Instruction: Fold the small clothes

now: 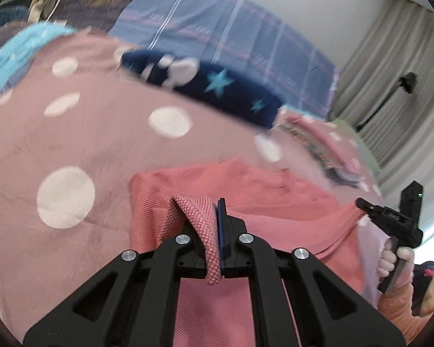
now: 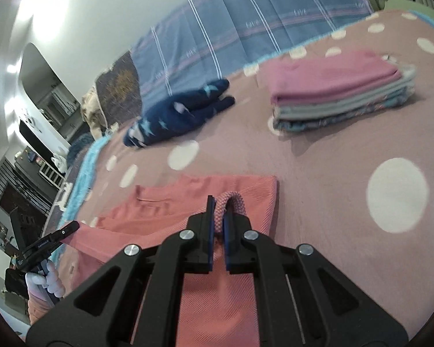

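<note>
A salmon-pink knit garment (image 1: 246,190) (image 2: 188,202) lies spread on the pink dotted bedspread (image 1: 86,133) (image 2: 318,179). My left gripper (image 1: 214,214) is shut on a pinched fold of its edge, which loops up between the pads. My right gripper (image 2: 218,214) is shut on another fold of the same garment. Each gripper shows at the side of the other's view, held by a gloved hand (image 1: 396,257) (image 2: 46,283). The cloth stretches between the two.
A crumpled navy garment with blue stars (image 1: 217,89) (image 2: 182,112) lies farther back. A stack of folded clothes (image 2: 341,95) (image 1: 327,150) sits at the back right. A blue striped blanket (image 2: 260,29) covers the far bed side by the wall.
</note>
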The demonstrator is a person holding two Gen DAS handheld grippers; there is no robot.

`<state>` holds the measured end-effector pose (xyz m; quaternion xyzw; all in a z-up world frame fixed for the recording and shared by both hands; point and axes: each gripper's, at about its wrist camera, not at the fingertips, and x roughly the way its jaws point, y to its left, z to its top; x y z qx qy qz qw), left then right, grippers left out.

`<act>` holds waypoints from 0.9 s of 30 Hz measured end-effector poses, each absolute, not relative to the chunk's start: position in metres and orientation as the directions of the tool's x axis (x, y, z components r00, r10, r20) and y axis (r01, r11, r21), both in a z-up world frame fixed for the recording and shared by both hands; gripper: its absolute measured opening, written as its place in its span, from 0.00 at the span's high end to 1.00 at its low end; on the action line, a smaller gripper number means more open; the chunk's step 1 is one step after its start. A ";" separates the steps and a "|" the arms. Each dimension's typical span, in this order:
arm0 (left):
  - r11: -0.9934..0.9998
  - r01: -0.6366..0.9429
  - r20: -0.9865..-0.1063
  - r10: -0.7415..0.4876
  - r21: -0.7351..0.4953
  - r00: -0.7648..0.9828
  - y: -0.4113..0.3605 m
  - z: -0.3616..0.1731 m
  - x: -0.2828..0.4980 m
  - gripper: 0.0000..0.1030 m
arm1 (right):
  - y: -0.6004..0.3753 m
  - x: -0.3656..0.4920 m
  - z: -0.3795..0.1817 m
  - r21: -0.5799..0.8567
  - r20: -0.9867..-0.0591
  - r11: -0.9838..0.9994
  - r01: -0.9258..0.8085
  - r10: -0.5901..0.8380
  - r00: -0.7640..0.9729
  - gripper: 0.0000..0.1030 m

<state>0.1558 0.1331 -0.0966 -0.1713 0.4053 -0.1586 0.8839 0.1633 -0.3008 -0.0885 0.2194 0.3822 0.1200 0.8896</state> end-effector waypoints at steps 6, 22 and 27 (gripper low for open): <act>0.893 0.114 -0.702 -0.416 -0.435 0.578 0.135 -0.132 0.165 0.95 | -0.305 0.181 -0.130 0.490 -0.684 0.872 0.001 0.384 0.621 0.92; 0.967 0.248 -0.769 -0.121 0.050 0.628 0.118 -0.110 0.098 0.64 | -0.261 0.126 -0.116 -0.071 -0.767 0.959 -0.274 0.123 0.630 0.39; 0.942 0.290 -0.746 -0.070 0.168 0.662 0.103 -0.114 0.135 0.57 | -0.259 0.160 -0.119 -0.048 -0.754 0.967 -0.250 0.129 0.644 0.38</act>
